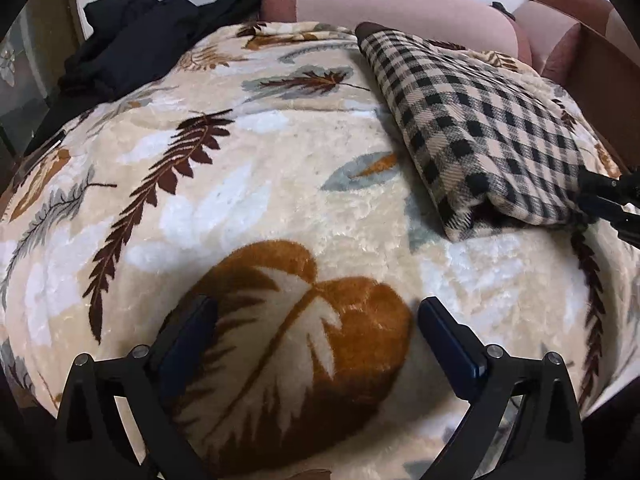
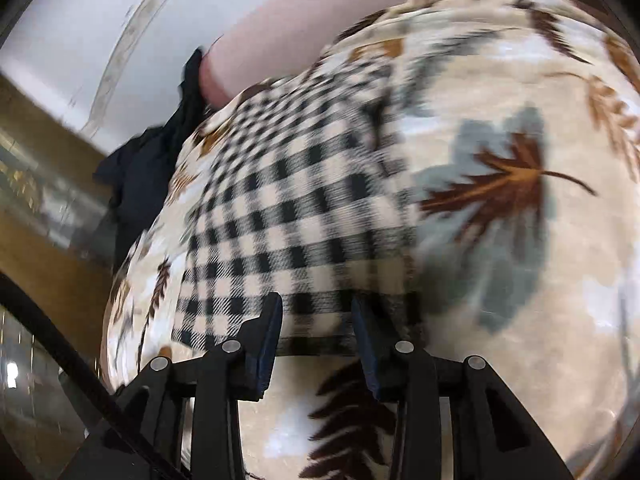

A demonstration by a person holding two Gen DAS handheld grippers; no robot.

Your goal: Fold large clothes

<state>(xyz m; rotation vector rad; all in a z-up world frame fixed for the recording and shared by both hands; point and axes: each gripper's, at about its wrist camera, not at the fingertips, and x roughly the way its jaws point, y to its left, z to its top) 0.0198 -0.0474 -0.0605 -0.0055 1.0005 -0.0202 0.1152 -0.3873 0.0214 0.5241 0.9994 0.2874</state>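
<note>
Surface: a plush leaf-print blanket (image 1: 248, 184) spread over what we take for a bed or sofa; every place below is given relative to it.

Nearest, left gripper (image 1: 316, 320): fingers wide apart, holding nothing, poised over the blanket's big orange leaf.

Right gripper (image 2: 316, 312): fingers parted, no cloth between them, at the near edge of the checked garment (image 2: 288, 216). In the left view it shows only as a black tip at that garment's corner.

Checked garment (image 1: 480, 120): folded into a long strip, lying on the blanket's right part.

Farther: black clothing (image 1: 132, 44) heaped at the blanket's far left edge; pink cushions (image 1: 380, 4) beyond it.

Step, by our judgement: the fold looks near finished; next comes a closing pinch on the near edge for a final fold or a shift aside.

Views: the left shows the whole strip sharply; the right is motion-blurred but alone shows the right gripper's gap.
</note>
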